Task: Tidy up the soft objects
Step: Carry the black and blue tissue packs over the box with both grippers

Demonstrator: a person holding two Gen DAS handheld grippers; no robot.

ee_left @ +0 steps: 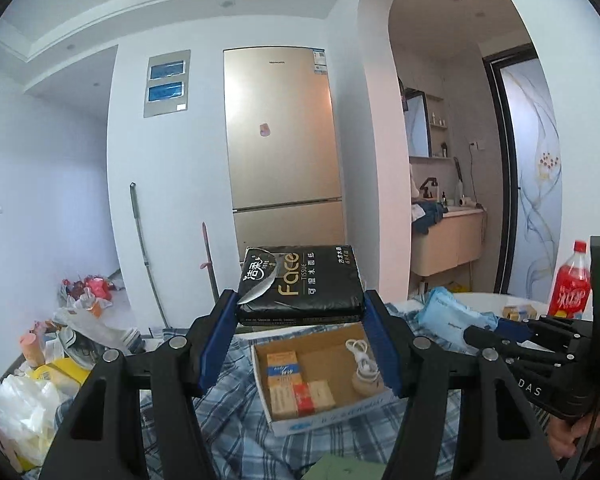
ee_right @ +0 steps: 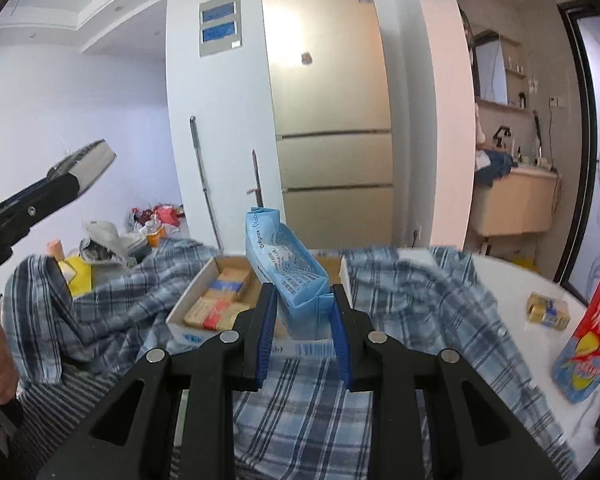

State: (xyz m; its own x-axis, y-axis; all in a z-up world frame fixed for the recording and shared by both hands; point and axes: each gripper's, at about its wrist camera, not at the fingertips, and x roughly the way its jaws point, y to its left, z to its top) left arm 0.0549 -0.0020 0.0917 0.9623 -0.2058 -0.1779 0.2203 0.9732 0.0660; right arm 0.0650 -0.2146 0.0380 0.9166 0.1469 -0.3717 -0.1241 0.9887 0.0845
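My left gripper [ee_left: 300, 312] is shut on a black tissue pack [ee_left: 300, 284] and holds it in the air above the far edge of an open cardboard box [ee_left: 324, 420]. The box holds small orange packets [ee_left: 292, 380] and a white cable [ee_left: 360, 350]. My right gripper [ee_right: 302, 312] is shut on a light blue soft pack [ee_right: 284, 264] and holds it over the same box [ee_right: 188, 312]. In the left wrist view the right gripper [ee_left: 480, 336] and its blue pack [ee_left: 444, 312] show at the right. The left gripper's tissue pack [ee_right: 88, 164] shows at the upper left of the right wrist view.
A blue plaid cloth [ee_right: 412, 292] covers the white round table [ee_right: 512, 280]. A red drink bottle [ee_left: 572, 284] and a small yellow packet [ee_right: 548, 308] stand at the right. Bags and clutter [ee_left: 60, 340] lie at the left. A gold fridge [ee_left: 280, 140] stands behind.
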